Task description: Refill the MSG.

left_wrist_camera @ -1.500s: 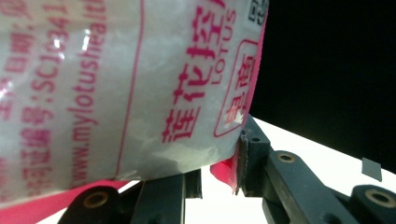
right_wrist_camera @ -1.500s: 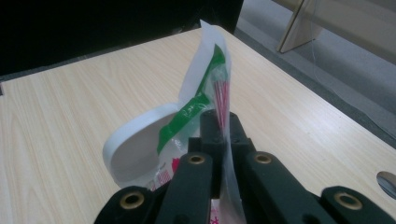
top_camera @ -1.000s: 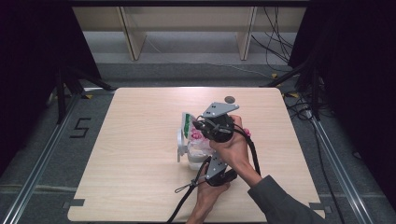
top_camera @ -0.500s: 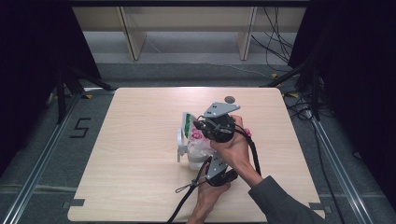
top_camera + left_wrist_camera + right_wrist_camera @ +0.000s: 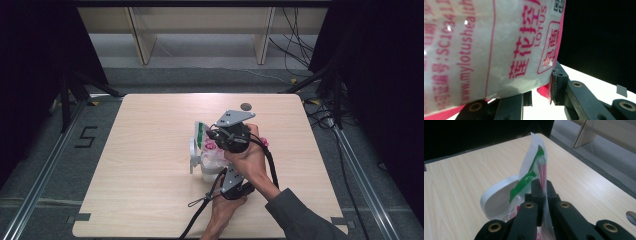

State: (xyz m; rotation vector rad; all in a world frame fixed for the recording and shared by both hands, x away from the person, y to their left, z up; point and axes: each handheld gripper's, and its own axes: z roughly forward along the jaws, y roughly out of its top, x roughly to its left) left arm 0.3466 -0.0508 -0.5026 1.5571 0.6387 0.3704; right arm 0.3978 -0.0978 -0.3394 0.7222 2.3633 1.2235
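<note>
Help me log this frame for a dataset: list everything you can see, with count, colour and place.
Plastic packet: one, white with pink and green print, mid-table, pinched by both claws.
White ring-shaped object: one, on the table beside the packet; what it is I cannot tell.
Table: one, light wood.
Dark round mark: one, near the table's far edge.
Shelf unit: one, beige, on the floor beyond the table.
Cables: several, black, far right floor.
Left claw: black, shut on the packet's edge.
Right claw: black, shut on the packet's top.

bare table (image 5: 135, 150) lies left of the bag (image 5: 210, 152); white ring (image 5: 496, 195) crowds it.
</note>
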